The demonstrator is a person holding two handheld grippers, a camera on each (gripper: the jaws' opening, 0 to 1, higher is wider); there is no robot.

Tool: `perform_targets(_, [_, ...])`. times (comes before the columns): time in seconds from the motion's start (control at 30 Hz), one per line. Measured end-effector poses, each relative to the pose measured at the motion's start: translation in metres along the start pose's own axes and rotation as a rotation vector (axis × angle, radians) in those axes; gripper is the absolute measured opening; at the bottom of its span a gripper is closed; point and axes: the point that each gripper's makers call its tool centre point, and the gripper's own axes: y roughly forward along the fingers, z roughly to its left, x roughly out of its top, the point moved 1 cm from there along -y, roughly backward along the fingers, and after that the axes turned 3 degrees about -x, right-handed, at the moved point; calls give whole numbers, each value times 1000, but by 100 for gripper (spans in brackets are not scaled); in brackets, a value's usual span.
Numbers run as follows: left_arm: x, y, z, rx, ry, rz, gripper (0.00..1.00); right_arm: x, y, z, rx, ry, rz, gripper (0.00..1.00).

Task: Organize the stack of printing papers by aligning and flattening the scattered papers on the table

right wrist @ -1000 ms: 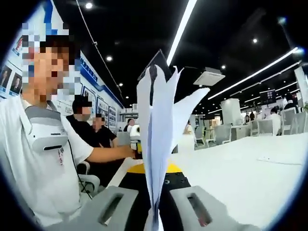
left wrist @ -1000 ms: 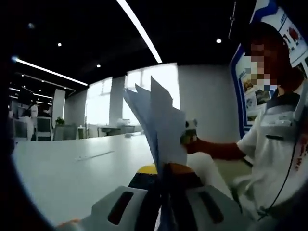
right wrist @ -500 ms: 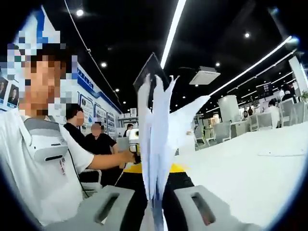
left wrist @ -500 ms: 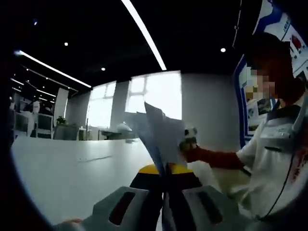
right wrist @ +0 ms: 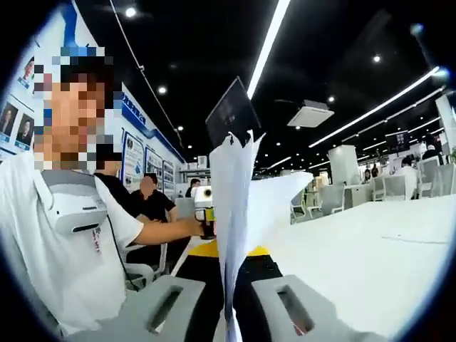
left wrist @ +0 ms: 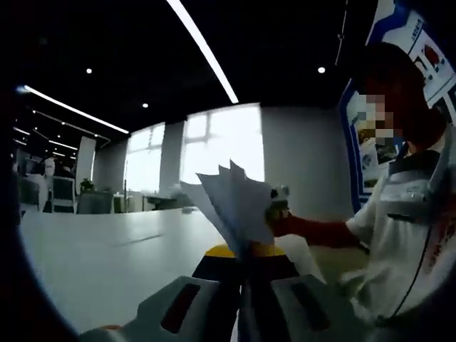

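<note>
The papers point(right wrist: 231, 214) stood on edge above the white table point(right wrist: 356, 263), long axis running between the 2 grippers, sheets fanning upward. The right gripper point(right wrist: 229, 313) and left gripper point(left wrist: 242, 306) each clenched one end.

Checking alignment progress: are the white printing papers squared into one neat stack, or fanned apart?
Fanned apart: the white printing papers stand upright, pinched from both ends, with separate sheet corners sticking out unevenly.
</note>
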Motion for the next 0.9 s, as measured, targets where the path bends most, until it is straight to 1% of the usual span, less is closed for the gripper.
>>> perform_targets(0.1, [5, -3, -3, -20, -99, -2, 6, 7, 0, 6, -22, 49, 24, 0])
perform_targets(0.13, [8, -3, -8, -43, -128, 0, 6, 10, 0, 9, -23, 53, 27, 0])
perform_targets(0.17, [10, -4, -12, -53, -155, -7, 6, 12, -1, 13, -20, 60, 29, 0])
perform_targets(0.2, [12, -4, -16, -66, -198, -10, 6, 13, -1, 18, -15, 78, 30, 0])
perform_targets(0.27, [11, -3, -25, -93, -268, -2, 6, 12, -3, 24, 0, 163, 27, 0])
perform_targets(0.33, [10, -2, -26, -102, -307, 8, 6, 10, -3, 21, -11, 252, 28, 0])
perform_targets(0.37, [10, 0, -28, -108, -335, 4, 6, 9, -4, 21, 2, 294, 12, 0])
perform_targets(0.4, [9, 1, -26, -100, -355, 7, 6, 8, -5, 18, -3, 367, 2, 0])
perform_targets(0.43, [6, 3, -24, -90, -371, 17, 6, 5, -6, 15, -8, 411, 6, 0])
perform_targets(0.47, [4, 3, -22, -83, -388, 20, 6, 2, -7, 10, -13, 423, -7, 0])
perform_targets(0.5, [-3, 5, -16, -57, -453, 30, 6, -3, -7, 3, -38, 474, 1, 0])
perform_targets(0.53, [-11, 6, -13, -50, -466, 52, 6, -9, -7, -1, -50, 476, 10, 0])
perform_targets(0.57, [-18, 7, -8, -33, -477, 60, 6, -13, -7, -4, -56, 479, 13, 0])
perform_targets(0.6, [-27, 8, -2, 1, -501, 79, 6, -20, -7, -10, -83, 507, 27, 0])
perform_targets(0.67, [-40, 9, 7, 26, -477, 100, 6, -37, -2, -12, -115, 516, 56, 0])
perform_targets(0.7, [-49, 8, 16, 65, -486, 132, 6, -41, -1, -14, -131, 526, 70, 0])
perform_targets(0.73, [-53, 9, 19, 67, -461, 141, 6, -48, -1, -19, -166, 497, 94, 0])
perform_targets(0.77, [-56, 8, 25, 81, -429, 150, 6, -51, 0, -23, -181, 446, 108, 0])
perform_targets(0.8, [-58, 9, 28, 91, -411, 156, 6, -52, 0, -24, -189, 438, 111, 0])
perform_targets(0.83, [-62, 9, 32, 101, -349, 179, 6, -56, 1, -28, -210, 383, 139, 0])
perform_targets(0.87, [-64, 10, 34, 105, -296, 190, 6, -56, -1, -34, -209, 353, 145, 0])
perform_targets(0.9, [-64, 9, 36, 111, -276, 192, 6, -57, -1, -36, -214, 329, 149, 0])
